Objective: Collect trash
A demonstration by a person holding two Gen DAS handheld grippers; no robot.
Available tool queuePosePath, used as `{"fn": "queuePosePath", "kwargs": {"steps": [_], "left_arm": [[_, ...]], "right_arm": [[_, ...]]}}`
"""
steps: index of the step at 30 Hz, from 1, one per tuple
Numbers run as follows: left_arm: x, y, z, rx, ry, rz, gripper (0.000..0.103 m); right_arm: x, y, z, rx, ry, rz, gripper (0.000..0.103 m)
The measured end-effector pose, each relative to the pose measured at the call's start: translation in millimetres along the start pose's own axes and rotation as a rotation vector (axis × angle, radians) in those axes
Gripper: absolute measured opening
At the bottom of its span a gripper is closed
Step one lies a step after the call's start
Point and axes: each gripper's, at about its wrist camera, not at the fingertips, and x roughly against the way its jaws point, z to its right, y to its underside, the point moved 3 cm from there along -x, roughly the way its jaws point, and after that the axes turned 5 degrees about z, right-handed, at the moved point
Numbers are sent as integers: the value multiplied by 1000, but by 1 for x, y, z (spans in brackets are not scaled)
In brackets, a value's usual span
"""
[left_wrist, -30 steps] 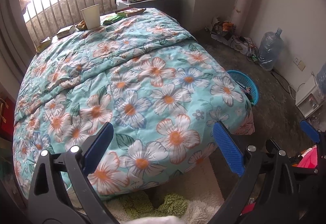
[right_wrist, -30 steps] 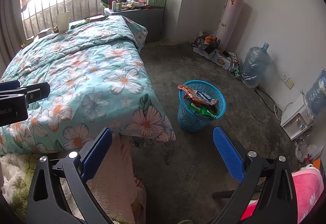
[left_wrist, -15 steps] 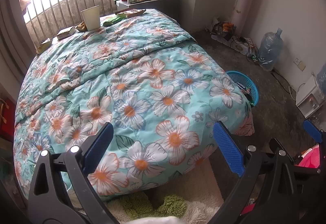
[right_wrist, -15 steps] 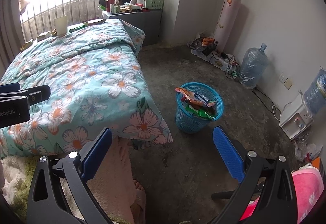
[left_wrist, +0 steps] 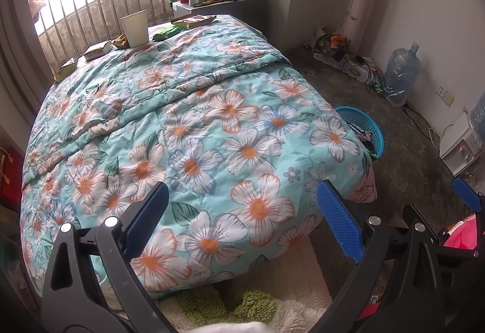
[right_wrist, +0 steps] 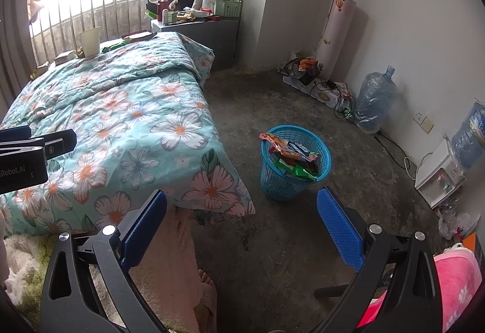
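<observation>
A blue plastic basket (right_wrist: 295, 164) stands on the concrete floor right of the bed, holding several snack wrappers (right_wrist: 291, 152); in the left wrist view the basket (left_wrist: 365, 133) peeks from behind the bed corner. At the bed's far end sit a paper cup (left_wrist: 135, 28), small cartons (left_wrist: 97, 50) and wrappers (left_wrist: 192, 21). My left gripper (left_wrist: 242, 218) hangs open over the bed's near end, nothing between its fingers. My right gripper (right_wrist: 241, 222) is open above the floor, near the bed corner, also holding nothing.
The floral quilt (left_wrist: 188, 133) covers the bed. A cluttered grey cabinet (right_wrist: 200, 27) stands by the railing. Along the right wall are a power strip with cables (right_wrist: 327, 90), a water bottle (right_wrist: 374, 102) and a white appliance (right_wrist: 439, 175). A person's bare foot (right_wrist: 206, 280) shows below.
Both views have shifted slightly; the basket sits a little lower and closer in the right wrist view. Both grippers stay open.
</observation>
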Motion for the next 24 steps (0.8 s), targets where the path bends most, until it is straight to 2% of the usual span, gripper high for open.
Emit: {"fn": "queuePosePath", "kwargs": {"steps": [24], "left_arm": [[1,-1,1,0,-2,4,94]], "right_arm": [[0,0,0,-1,-3,1,96]]}}
